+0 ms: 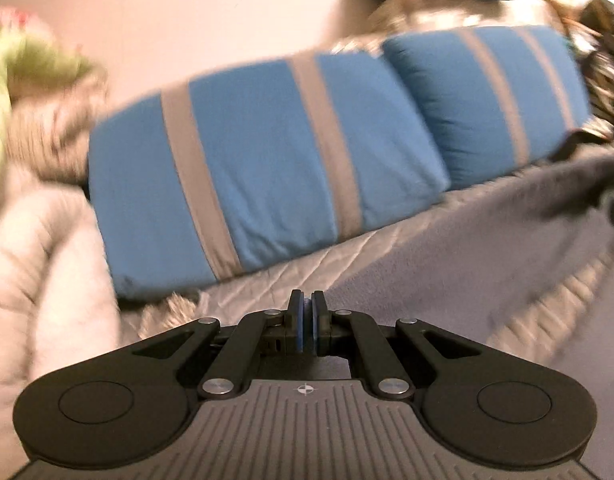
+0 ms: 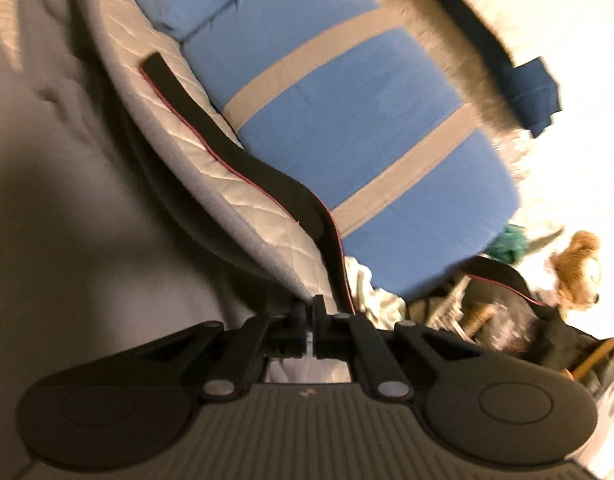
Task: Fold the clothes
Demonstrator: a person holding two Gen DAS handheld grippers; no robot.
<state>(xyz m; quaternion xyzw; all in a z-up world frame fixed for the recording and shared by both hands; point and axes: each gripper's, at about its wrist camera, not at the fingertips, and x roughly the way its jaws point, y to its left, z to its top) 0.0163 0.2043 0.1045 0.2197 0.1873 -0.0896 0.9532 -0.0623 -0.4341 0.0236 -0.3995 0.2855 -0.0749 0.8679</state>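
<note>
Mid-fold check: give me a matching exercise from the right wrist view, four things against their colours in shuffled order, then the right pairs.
Things:
1. pillow
2. strap lying on the quilted cover
3. plush toy
4. cloth at the top right

Colours:
A. light brown
B. dark navy
C. blue with grey stripes
D. black with a red edge

Pairs: 1-C, 2-D, 3-A, 4-B.
</note>
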